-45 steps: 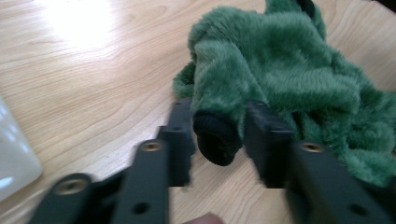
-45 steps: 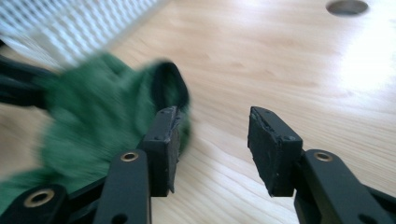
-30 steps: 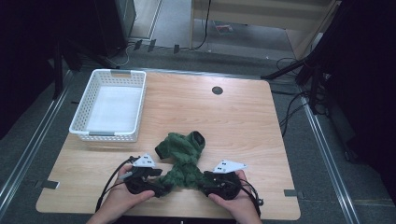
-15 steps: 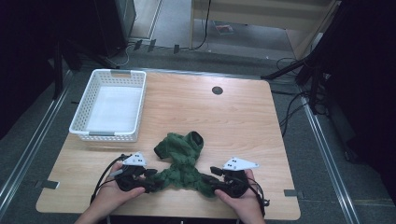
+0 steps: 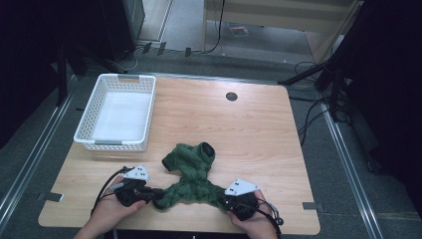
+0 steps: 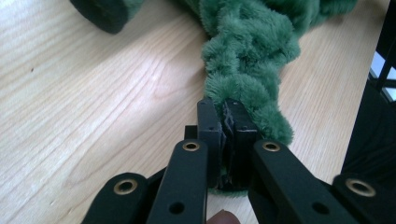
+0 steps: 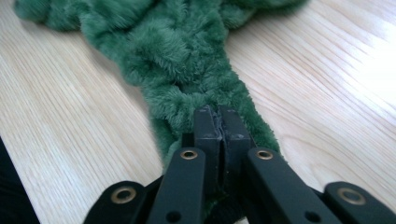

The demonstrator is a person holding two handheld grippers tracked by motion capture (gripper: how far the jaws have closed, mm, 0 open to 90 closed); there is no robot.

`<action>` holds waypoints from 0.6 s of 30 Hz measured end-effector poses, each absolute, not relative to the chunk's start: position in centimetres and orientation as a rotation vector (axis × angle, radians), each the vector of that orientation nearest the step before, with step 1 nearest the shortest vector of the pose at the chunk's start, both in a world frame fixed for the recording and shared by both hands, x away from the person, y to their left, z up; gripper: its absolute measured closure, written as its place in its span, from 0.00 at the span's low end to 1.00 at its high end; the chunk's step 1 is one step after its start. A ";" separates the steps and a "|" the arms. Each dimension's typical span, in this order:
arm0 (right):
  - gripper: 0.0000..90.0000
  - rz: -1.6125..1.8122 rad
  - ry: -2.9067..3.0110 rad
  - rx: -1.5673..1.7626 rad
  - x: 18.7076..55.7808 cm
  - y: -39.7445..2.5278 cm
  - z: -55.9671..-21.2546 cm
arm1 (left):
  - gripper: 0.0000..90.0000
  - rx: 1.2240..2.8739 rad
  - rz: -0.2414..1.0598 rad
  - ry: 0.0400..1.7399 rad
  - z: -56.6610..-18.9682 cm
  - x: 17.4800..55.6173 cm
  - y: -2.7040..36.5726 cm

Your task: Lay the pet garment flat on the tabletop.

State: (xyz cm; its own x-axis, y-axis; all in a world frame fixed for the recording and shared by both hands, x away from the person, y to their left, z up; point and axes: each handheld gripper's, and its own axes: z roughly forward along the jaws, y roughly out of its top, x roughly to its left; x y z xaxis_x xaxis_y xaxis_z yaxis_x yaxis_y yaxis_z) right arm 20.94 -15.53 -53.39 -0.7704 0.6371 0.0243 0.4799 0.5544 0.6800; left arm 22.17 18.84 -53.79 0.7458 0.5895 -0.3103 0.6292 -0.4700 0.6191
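Left gripper (image 5: 149, 192) had its jaws clamped on one end of the fuzzy green garment (image 5: 191, 174), which stretched away ahead of them across the table (image 5: 259, 134). Right gripper (image 5: 226, 201) had its jaws pinched on the other end, the bunched middle lying between both grippers.

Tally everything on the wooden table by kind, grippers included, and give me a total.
Fuzzy green fabric garment: 1
White plastic lattice basket: 1
Black two-jaw grippers: 2, the left gripper and the right gripper, each shut on an end of the garment
Total: 4
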 end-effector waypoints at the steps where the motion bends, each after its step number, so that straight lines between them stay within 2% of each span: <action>1: 1.00 1.020 2.565 0.937 20.9 -15.5 -53.4 | 0.98 2.203 -0.069 0.913 -53.8 22.2 18.9; 7: 1.00 0.926 2.574 0.938 20.6 -16.9 -53.1 | 0.98 2.213 -0.083 0.908 -54.1 22.4 19.4; 8: 1.00 0.920 2.575 0.945 20.6 -17.1 -53.0 | 0.95 2.205 -0.083 0.892 -54.0 22.3 19.4; 10: 0.99 0.946 2.585 0.957 20.6 -17.2 -52.9 | 0.75 2.190 -0.080 0.885 -53.9 22.2 19.3; 11: 0.83 1.007 2.606 0.965 20.8 -17.4 -52.4 | 0.69 2.173 -0.080 0.877 -53.8 22.2 19.4; 13: 0.67 1.135 2.593 0.945 21.0 -17.5 -51.0 | 0.58 2.080 -0.076 0.878 -52.7 22.5 19.9; 16: 0.55 1.312 2.509 0.926 22.2 -17.1 -48.3 | 0.50 2.011 -0.047 0.921 -52.0 23.1 20.2; 17: 0.54 1.345 2.481 0.939 22.9 -16.8 -47.5 | 0.50 1.960 0.024 0.995 -51.4 23.9 20.1; 18: 0.54 1.345 2.481 0.939 22.9 -16.8 -47.5 | 0.48 1.960 0.024 0.995 -51.4 23.9 20.1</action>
State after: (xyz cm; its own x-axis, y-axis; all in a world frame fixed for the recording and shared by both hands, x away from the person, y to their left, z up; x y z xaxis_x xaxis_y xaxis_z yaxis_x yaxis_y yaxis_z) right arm 22.88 -16.80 -47.53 -0.7880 0.5985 0.1440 0.4473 0.3960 0.8019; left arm 23.94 20.13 -51.39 0.6747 0.6493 -0.3509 0.6317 -0.2622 0.7295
